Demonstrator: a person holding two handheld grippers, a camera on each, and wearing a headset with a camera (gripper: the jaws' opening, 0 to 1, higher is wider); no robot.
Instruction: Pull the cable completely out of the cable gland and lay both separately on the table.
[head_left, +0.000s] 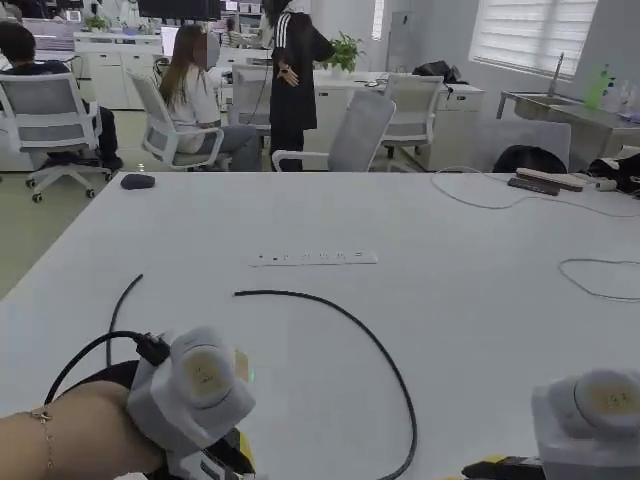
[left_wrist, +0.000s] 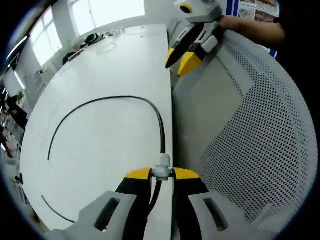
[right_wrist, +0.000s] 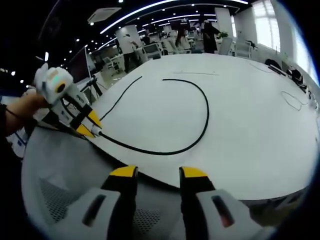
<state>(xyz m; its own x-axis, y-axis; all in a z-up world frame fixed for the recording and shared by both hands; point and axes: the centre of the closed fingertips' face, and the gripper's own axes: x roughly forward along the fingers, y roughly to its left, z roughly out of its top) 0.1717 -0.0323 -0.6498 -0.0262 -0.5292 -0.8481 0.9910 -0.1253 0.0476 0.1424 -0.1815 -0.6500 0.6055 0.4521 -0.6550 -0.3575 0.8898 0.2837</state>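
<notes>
White counter, broad and smooth, runs through an open-plan office. Nearest, at six o'clock in the left gripper view, the left tongs are clenched on one small white plastic cable gland. It is pinched between their two yellow tips right at the counter's near edge, with grey perforated mesh beside it from three to five o'clock.

One thin black cable leaves the gland toward twelve o'clock and sweeps in a wide arc round to nine o'clock, lying flat on the counter. Black cable also shows below the gland, between the jaws, so the two are not parted.

At six o'clock in the right gripper view the right tongs stand released, jaws apart with nothing between them, just off the counter's near edge.

A second black strand lies at eight o'clock in the head view; I cannot tell whether it is the same cable.

Farther out, near the centre, lies one flat white power strip. Toward three o'clock are two thin pale cords, one looped and one trailing. At ten o'clock sits one dark oval object.

Beyond the counter are at least four white swivel chairs and three people, two seated and one standing.
</notes>
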